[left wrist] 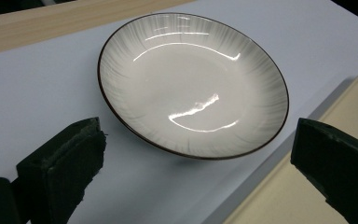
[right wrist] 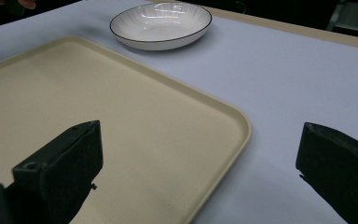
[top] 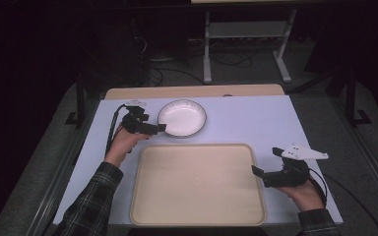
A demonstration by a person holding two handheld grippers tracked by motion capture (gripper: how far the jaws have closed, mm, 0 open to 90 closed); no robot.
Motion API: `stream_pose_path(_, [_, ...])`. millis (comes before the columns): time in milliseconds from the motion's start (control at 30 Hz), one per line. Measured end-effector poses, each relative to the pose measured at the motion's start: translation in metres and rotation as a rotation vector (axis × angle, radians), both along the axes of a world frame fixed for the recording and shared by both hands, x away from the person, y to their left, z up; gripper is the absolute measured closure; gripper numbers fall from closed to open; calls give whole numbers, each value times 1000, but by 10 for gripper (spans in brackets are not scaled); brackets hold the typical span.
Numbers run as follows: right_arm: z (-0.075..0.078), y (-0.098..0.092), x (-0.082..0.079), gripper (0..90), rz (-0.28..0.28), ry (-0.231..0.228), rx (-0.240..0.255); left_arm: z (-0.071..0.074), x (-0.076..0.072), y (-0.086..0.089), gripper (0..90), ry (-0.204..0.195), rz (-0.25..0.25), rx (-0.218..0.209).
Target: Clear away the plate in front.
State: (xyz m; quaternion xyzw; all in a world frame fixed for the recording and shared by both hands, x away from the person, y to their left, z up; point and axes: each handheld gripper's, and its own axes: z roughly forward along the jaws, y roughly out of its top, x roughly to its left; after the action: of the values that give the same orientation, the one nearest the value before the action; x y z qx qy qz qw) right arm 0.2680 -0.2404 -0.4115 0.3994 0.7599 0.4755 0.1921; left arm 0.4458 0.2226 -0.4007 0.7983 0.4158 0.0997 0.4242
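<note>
The work is barely begun: the left hand-held gripper hovers with its jaws spread at the near-left rim of the plate, not yet gripping it. The plate sits upright on the counter near its far edge, just beyond the tray's far edge. Being round, it has no long axis; its hollow faces up. The right hand-held gripper, also spread, waits at the tray's right edge. Grasping and moving the plate, likely onto the tray, remain.

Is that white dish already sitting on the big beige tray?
No, the dish rests on the white table just beyond the tray, whose surface is bare, and the left claw is at its rim.
</note>
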Motion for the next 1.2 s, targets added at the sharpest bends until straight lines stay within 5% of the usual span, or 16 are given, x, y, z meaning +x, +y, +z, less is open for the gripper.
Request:
stream_pose_path(433, [1,-1,0,0,-1,0,8,-11,20,-4,22,72,57,-3])
stream_pose_path(1200, [0,-2,0,0,0,2,14,-31,44,0,333,247,199,-105])
